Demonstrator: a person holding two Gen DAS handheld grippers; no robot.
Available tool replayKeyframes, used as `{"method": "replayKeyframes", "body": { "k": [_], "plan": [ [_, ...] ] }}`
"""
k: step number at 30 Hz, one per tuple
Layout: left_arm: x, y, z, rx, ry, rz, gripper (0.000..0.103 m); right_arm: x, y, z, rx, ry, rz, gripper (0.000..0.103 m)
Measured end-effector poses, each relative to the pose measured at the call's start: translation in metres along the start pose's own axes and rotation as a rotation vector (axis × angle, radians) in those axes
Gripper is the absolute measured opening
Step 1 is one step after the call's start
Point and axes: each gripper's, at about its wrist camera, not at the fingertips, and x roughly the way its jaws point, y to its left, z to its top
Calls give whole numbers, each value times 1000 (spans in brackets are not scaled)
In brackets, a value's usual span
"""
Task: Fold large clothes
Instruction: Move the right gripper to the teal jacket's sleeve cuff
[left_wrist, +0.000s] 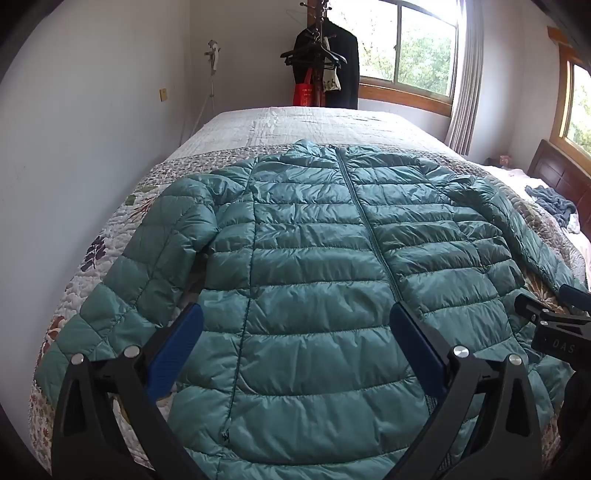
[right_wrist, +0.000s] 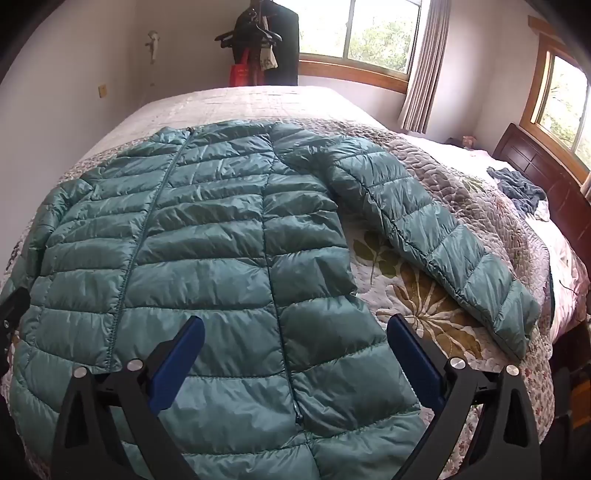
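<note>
A teal quilted puffer jacket (left_wrist: 314, 258) lies flat and zipped on the bed, collar away from me, sleeves angled out to both sides. My left gripper (left_wrist: 295, 317) hovers open above the lower left half of the jacket, nothing between its blue pads. In the right wrist view the same jacket (right_wrist: 203, 240) fills the left and middle, its right sleeve (right_wrist: 443, 240) stretched across the floral quilt. My right gripper (right_wrist: 295, 321) is open over the jacket's lower right hem, holding nothing. The right gripper's body shows at the right edge of the left wrist view.
The bed carries a floral quilt (right_wrist: 424, 302) with a paler cover farther back. Crumpled blue-grey cloth (right_wrist: 521, 188) lies near the dark wooden headboard (right_wrist: 546, 177) on the right. A coat rack (left_wrist: 325, 59) with dark clothes and a red bag stands by the window beyond the bed.
</note>
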Motion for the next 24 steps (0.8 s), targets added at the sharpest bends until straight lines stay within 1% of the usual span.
{"method": "replayKeyframes", "body": {
  "k": [24],
  "plan": [
    [0, 0, 0, 0, 0, -2, 100, 2, -1, -1, 2, 0, -5, 99]
  ]
}}
